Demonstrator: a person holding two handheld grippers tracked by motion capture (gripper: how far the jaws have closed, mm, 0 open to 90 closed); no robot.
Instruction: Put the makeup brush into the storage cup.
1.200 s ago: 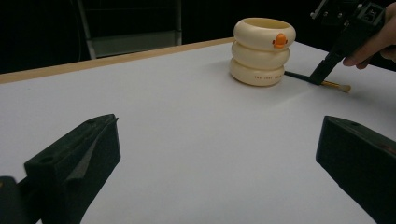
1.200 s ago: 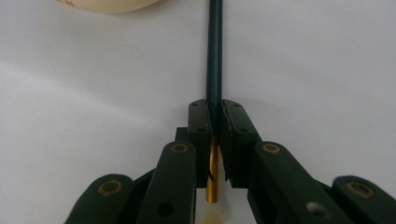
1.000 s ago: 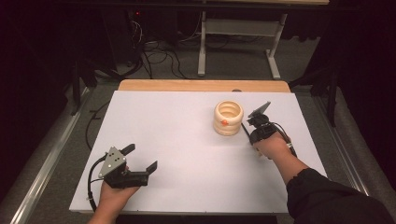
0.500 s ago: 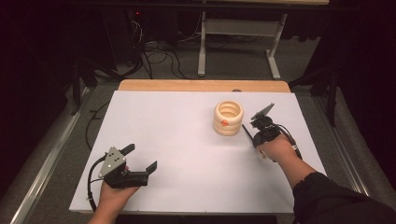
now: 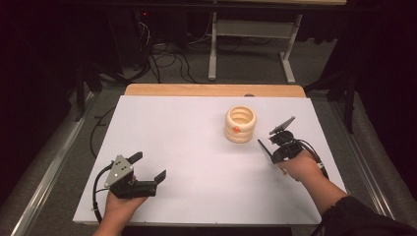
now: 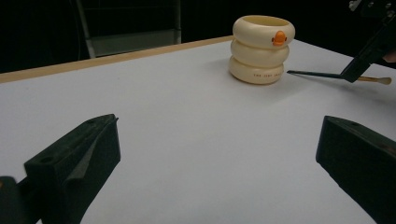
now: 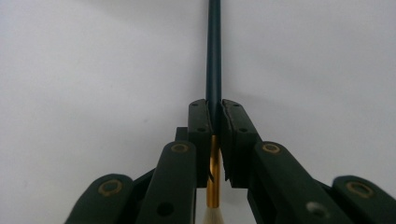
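Around you the room (image 5: 44, 59) is dark, with a grey carpeted floor (image 5: 172, 73), a tangle of cables (image 5: 162, 54) at 11 o'clock and a pale metal frame (image 5: 246, 44) standing at 12 o'clock beyond the far edge. The white surface (image 5: 187, 147) takes up most of the high view, with a strip of bare wood (image 5: 211, 90) along its 12 o'clock side.

On it, toward 1 o'clock, stands a cream holder (image 5: 240, 124) of three stacked rings, upright, with a small orange mark on its side. Nothing lies between it and your grippers.

Your left gripper (image 5: 146, 170) rests near the surface's 7 o'clock corner, jaws spread wide with nothing between them, pointing toward the holder.

Your right gripper (image 5: 268, 152) sits at 3 o'clock of the holder, near it but apart. Its jaws are pressed together, pinching a thin brush (image 7: 214, 56): the dark handle runs out past the jaw tips, while the gold ferrule and pale bristles sit behind them. In the left gripper view the brush (image 6: 317, 73) lies nearly level, just above the surface, its handle tip just beside the holder's base.
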